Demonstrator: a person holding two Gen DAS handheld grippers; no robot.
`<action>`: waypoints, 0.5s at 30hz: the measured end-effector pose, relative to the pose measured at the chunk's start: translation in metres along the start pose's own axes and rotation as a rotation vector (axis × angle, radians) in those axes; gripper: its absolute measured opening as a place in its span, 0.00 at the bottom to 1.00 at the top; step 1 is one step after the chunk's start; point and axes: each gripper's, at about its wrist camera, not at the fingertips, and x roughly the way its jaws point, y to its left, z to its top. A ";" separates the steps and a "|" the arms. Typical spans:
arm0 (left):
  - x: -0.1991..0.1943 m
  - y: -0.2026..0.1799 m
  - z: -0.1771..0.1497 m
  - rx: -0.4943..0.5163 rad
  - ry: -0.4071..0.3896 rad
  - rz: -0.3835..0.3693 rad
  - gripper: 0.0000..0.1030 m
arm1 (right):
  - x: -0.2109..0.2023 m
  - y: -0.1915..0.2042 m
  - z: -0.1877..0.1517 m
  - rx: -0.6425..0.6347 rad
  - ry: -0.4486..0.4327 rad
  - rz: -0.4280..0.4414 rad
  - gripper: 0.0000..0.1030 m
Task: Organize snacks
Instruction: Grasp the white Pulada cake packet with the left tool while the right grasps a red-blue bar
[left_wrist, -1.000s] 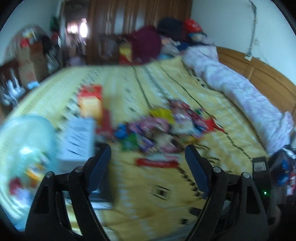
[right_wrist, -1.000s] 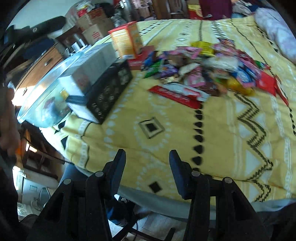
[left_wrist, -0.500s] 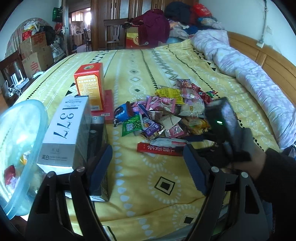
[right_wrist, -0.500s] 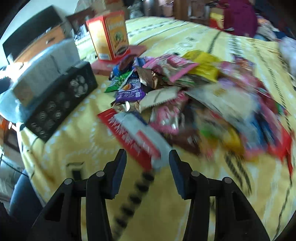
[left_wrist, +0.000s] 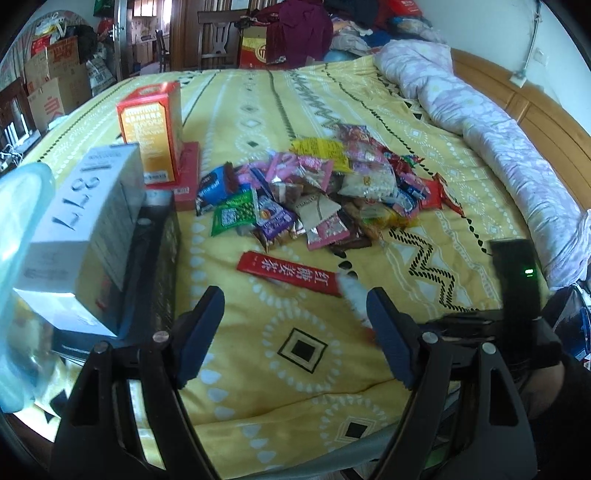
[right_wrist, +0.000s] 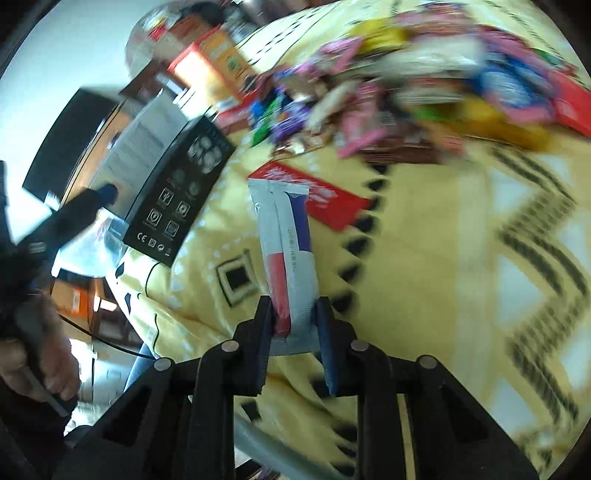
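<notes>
Half a second ago our right gripper (right_wrist: 293, 325) hung with its jaws apart just over the white, red and blue snack packet (right_wrist: 288, 254) near the front edge of the bed (left_wrist: 424, 122); its jaws have just been closing and now they clamp the packet's near end, and the packet sticks out forward, raised off the yellow bedspread above the long red packet (left_wrist: 290, 273), which lies where it did, between the front edge and the snack pile (left_wrist: 321, 192) mid-bed. Our left gripper (left_wrist: 295, 332) has sunk a little and keeps its jaws wide apart over bare bedspread with nothing between them, beside the white box (left_wrist: 79, 236) and black box (right_wrist: 181, 192) at the bed's left edge
</notes>
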 end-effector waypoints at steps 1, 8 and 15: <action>0.005 -0.002 -0.001 -0.001 0.016 -0.004 0.78 | -0.009 -0.002 -0.003 -0.005 -0.025 -0.056 0.25; 0.024 -0.013 0.003 0.027 0.035 -0.026 0.78 | -0.032 -0.024 -0.001 0.006 -0.070 -0.221 0.32; 0.070 -0.002 0.049 -0.084 0.030 -0.132 0.75 | -0.011 -0.041 0.023 -0.021 -0.046 -0.220 0.47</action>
